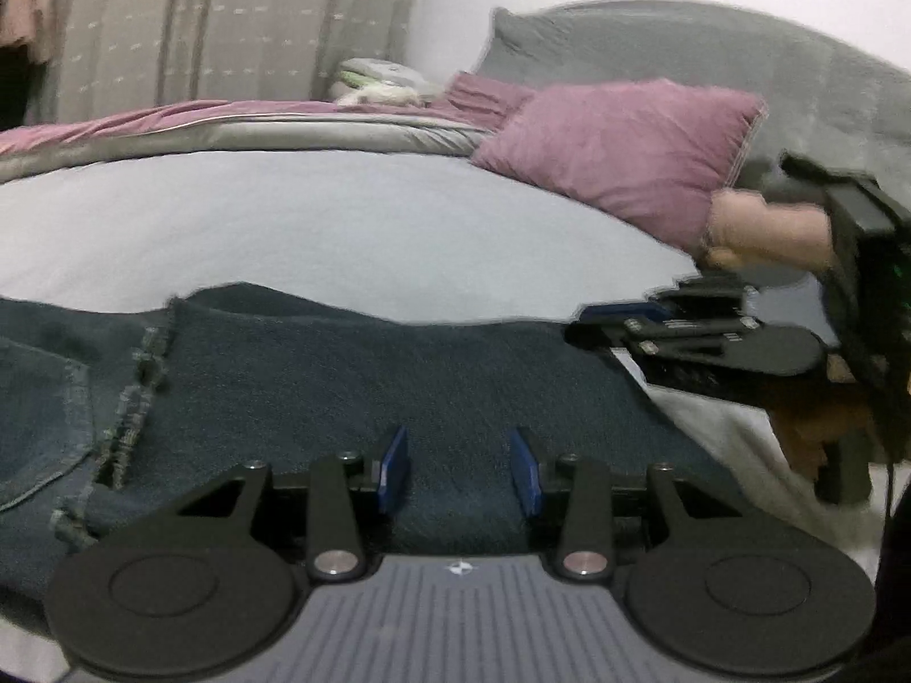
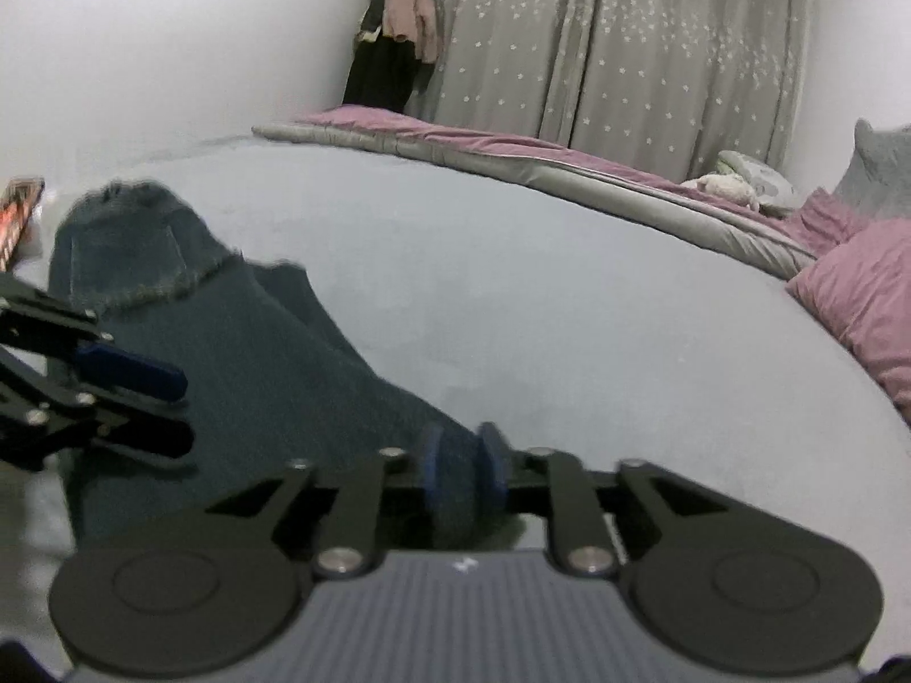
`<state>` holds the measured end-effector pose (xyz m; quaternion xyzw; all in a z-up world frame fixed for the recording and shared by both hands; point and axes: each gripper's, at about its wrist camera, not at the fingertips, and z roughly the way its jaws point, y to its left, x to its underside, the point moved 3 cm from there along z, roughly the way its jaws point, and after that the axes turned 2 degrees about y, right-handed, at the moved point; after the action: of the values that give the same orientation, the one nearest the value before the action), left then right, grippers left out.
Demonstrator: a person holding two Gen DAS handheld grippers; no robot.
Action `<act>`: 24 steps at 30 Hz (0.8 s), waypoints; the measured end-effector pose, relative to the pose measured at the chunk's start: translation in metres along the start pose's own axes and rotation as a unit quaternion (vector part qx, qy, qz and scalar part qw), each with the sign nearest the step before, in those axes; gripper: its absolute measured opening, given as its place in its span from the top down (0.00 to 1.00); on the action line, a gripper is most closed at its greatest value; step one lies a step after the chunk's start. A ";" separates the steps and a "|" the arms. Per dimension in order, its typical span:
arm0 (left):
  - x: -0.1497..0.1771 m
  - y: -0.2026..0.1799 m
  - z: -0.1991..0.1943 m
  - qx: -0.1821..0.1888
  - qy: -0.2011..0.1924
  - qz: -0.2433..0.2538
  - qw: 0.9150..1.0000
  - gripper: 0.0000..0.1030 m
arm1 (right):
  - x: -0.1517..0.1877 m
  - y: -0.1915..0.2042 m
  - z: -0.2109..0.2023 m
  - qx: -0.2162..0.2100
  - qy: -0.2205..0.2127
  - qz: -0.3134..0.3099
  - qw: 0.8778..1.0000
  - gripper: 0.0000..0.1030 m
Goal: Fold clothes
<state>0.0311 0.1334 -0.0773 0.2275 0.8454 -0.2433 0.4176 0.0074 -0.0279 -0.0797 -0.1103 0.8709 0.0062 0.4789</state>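
Note:
Dark blue jeans point(image 1: 319, 375) lie across the near part of a bed with a pale grey sheet point(image 1: 319, 227). My left gripper point(image 1: 458, 469) is open just above the denim, blue pads apart with fabric showing between them. In the right wrist view the jeans point(image 2: 239, 330) stretch from a frayed end at far left to my right gripper point(image 2: 464, 469), which is shut on a fold of the denim. The left gripper point(image 2: 114, 393) shows at the left of that view, over the jeans. The right gripper point(image 1: 700, 330) and a hand point(image 1: 763, 227) appear at the right of the left wrist view.
A pink pillow point(image 1: 620, 153) and a grey pillow point(image 1: 712, 51) lie at the head of the bed. A pink and grey duvet point(image 2: 512, 159) is bunched along the far side by star-patterned curtains point(image 2: 626, 57). Clothes point(image 2: 393, 34) hang in the corner.

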 end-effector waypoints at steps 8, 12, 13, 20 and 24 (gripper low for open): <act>-0.020 0.021 -0.013 -0.068 -0.028 -0.044 0.996 0.54 | -0.016 0.013 -0.013 -0.026 -0.021 -0.005 0.999 0.64; -0.027 0.033 -0.019 -0.107 -0.038 -0.056 0.992 0.47 | -0.020 0.020 -0.016 -0.036 -0.025 -0.005 0.999 0.54; -0.028 0.037 -0.020 -0.117 -0.041 -0.064 0.990 0.45 | -0.021 0.022 -0.016 -0.037 -0.025 -0.005 0.999 0.51; -0.028 0.081 -0.032 -0.203 -0.066 -0.146 0.966 0.30 | -0.020 0.031 -0.015 -0.042 -0.019 -0.012 0.999 0.35; -0.022 0.104 -0.044 -0.263 -0.086 -0.202 0.939 0.25 | -0.018 0.035 -0.014 -0.044 -0.014 -0.018 0.999 0.29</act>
<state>0.0782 0.2369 -0.0585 -0.0878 0.8681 -0.1099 0.4760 -0.0016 0.0077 -0.0609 -0.1464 0.8609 0.0374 0.4857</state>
